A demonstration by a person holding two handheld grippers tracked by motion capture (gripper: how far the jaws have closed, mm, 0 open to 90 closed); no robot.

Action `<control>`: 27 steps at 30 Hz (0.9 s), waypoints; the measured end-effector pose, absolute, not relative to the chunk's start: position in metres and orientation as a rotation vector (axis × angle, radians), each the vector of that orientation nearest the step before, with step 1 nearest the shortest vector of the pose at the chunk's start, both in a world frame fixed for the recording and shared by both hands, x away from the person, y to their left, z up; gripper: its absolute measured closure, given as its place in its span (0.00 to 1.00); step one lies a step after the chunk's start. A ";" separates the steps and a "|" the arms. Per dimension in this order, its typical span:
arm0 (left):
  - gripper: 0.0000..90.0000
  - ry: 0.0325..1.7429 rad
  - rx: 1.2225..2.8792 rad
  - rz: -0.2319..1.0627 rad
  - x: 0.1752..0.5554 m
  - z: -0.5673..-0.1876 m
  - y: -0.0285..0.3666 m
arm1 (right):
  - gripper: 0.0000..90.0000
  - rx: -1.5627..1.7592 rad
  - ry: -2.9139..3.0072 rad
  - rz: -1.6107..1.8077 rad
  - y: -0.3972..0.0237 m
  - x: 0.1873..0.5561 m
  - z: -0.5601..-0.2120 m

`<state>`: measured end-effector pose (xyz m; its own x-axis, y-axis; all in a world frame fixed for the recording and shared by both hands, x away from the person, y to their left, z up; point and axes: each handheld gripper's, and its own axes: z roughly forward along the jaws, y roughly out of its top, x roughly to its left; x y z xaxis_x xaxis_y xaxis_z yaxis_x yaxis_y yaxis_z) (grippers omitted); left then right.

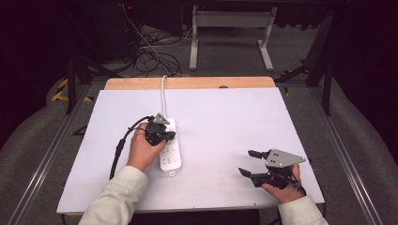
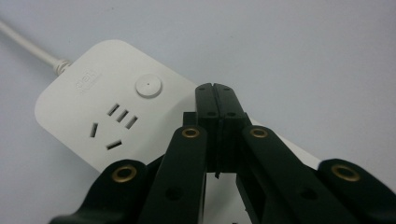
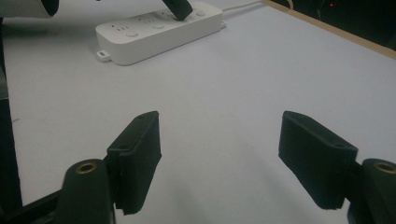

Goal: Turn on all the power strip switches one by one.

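Observation:
A white power strip (image 1: 170,151) lies on the white table, left of centre, and its cord (image 1: 164,89) runs off over the far edge. My left gripper (image 1: 163,134) is shut and empty, its tips down over the strip's far half. In the left gripper view the closed jaws (image 2: 215,89) sit just right of a round button (image 2: 148,86), above a block of sockets on the strip (image 2: 79,116); whether they touch it I cannot tell. My right gripper (image 1: 245,162) rests open near the front right, pointing left toward the strip (image 3: 159,35), with nothing between its jaws (image 3: 222,123).
The white tabletop (image 1: 225,117) ends in a wooden strip (image 1: 187,83) at the back. Beyond it, on the floor, are tangled cables (image 1: 150,54) and the white legs of another table (image 1: 230,33). A black cable (image 1: 119,147) trails from the left gripper.

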<state>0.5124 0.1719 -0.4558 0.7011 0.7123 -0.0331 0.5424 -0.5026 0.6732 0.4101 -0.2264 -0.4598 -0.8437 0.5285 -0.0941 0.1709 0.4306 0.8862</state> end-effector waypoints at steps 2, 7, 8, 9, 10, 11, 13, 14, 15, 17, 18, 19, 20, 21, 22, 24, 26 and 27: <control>1.00 0.949 2.239 0.336 0.512 -0.456 0.170 | 0.33 0.598 2.329 1.382 -0.226 0.410 -0.460; 1.00 0.944 2.245 0.359 0.509 -0.456 0.165 | 0.33 0.598 2.331 1.381 -0.227 0.410 -0.460; 1.00 0.942 2.252 0.369 0.509 -0.456 0.164 | 0.33 0.598 2.332 1.381 -0.226 0.410 -0.460; 1.00 0.944 2.251 0.368 0.509 -0.456 0.164 | 0.33 0.597 2.332 1.380 -0.226 0.410 -0.460; 1.00 0.951 2.242 0.361 0.509 -0.456 0.164 | 0.33 0.597 2.332 1.380 -0.227 0.410 -0.460; 1.00 0.949 2.238 0.354 0.509 -0.456 0.165 | 0.33 0.596 2.331 1.381 -0.227 0.410 -0.460; 1.00 0.951 2.230 0.337 0.510 -0.457 0.168 | 0.33 0.599 2.330 1.383 -0.227 0.410 -0.460; 1.00 0.956 2.219 0.325 0.510 -0.457 0.168 | 0.33 0.597 2.331 1.382 -0.227 0.410 -0.460; 1.00 0.959 2.214 0.322 0.510 -0.458 0.169 | 0.33 0.597 2.332 1.380 -0.227 0.410 -0.460; 1.00 0.962 2.209 0.318 0.511 -0.458 0.170 | 0.33 0.595 2.334 1.381 -0.227 0.410 -0.460; 1.00 0.970 2.209 0.309 0.511 -0.458 0.171 | 0.33 0.595 2.334 1.382 -0.227 0.410 -0.460; 1.00 0.972 2.202 0.295 0.512 -0.458 0.172 | 0.33 0.596 2.334 1.381 -0.227 0.410 -0.460; 1.00 0.973 2.193 0.284 0.512 -0.459 0.173 | 0.33 0.595 2.334 1.381 -0.227 0.410 -0.460; 1.00 0.972 2.185 0.282 0.512 -0.460 0.174 | 0.33 0.596 2.333 1.383 -0.227 0.410 -0.460; 1.00 0.972 2.185 0.285 0.512 -0.460 0.174 | 0.33 0.595 2.332 1.383 -0.227 0.410 -0.460; 1.00 0.972 2.203 0.301 0.511 -0.459 0.172 | 0.33 0.597 2.333 1.382 -0.226 0.410 -0.460; 1.00 0.975 2.203 0.301 0.511 -0.459 0.172 | 0.33 0.597 2.334 1.382 -0.226 0.410 -0.460; 1.00 0.971 2.220 0.319 0.511 -0.458 0.170 | 0.33 0.593 2.331 1.382 -0.226 0.409 -0.460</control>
<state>0.5106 0.1703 -0.4578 0.6911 0.7213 -0.0455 0.5537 -0.4878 0.6749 0.4094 -0.2262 -0.4601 -0.8450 0.5261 -0.0963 0.1681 0.4321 0.8860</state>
